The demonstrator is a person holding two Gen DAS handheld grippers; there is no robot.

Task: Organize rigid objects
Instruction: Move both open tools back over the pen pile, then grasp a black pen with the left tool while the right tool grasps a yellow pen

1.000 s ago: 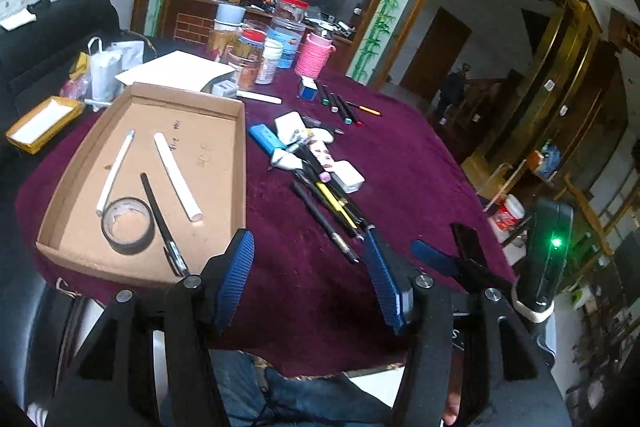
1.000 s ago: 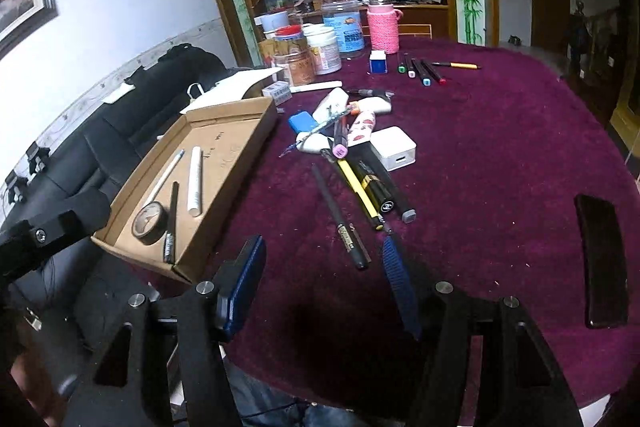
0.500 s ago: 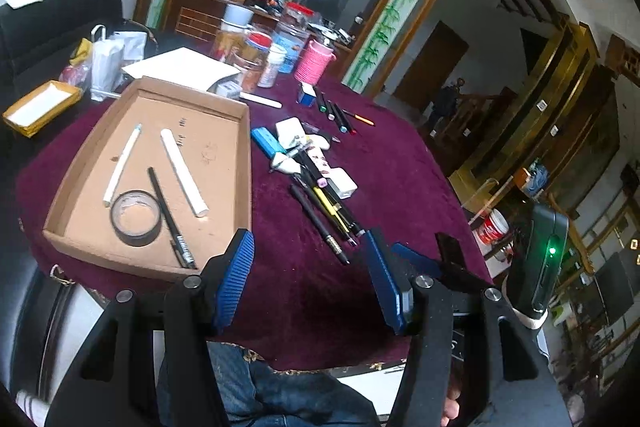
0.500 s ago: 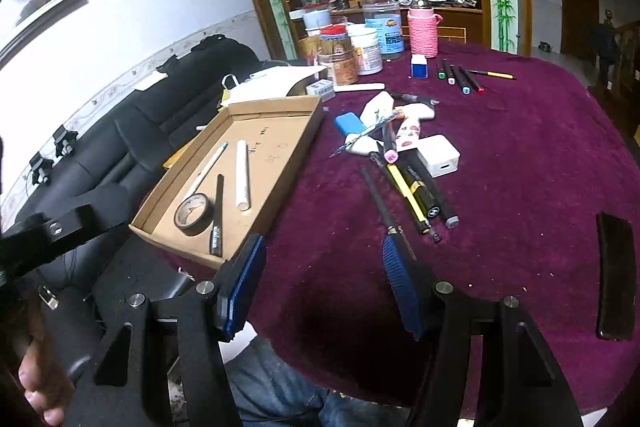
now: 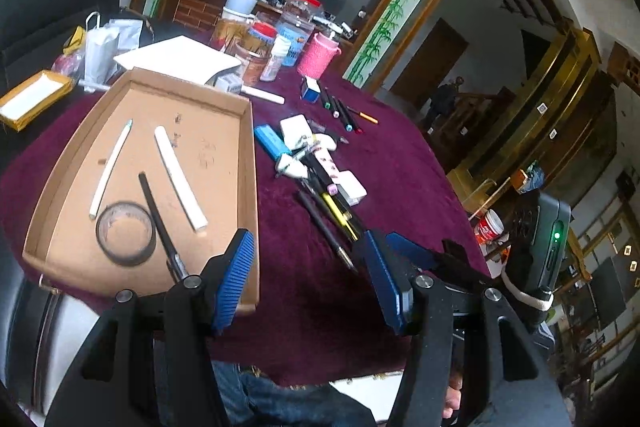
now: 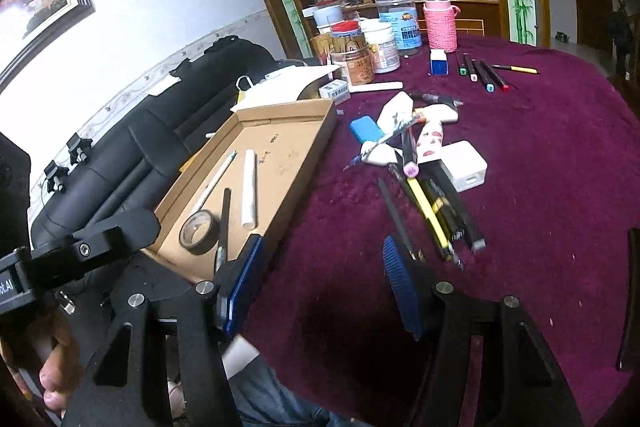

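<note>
1. Pens and markers [image 5: 332, 211] lie heaped on the purple tablecloth [image 5: 400, 163] in the left wrist view, just right of the cardboard tray [image 5: 248, 147].
2. Inside that tray lie a tape roll [image 5: 125, 233], a black pen [image 5: 160, 223], a white stick [image 5: 180, 179] and a thin white pen [image 5: 110, 169].
3. Same view: the left gripper [image 5: 308, 275] hangs above the table's near edge, jaws spread wide with nothing between them.
4. In the right wrist view the pile of pens [image 6: 436, 203] sits beside a white box [image 6: 466, 165] and a blue case [image 6: 366, 129], near the tray's [image 6: 316, 143] right wall.
5. Four markers [image 6: 482, 73] lie in a row further back, before a pink holder [image 6: 440, 27].
6. The right gripper [image 6: 320, 283] hovers over the near cloth, jaws wide apart and empty.
</note>
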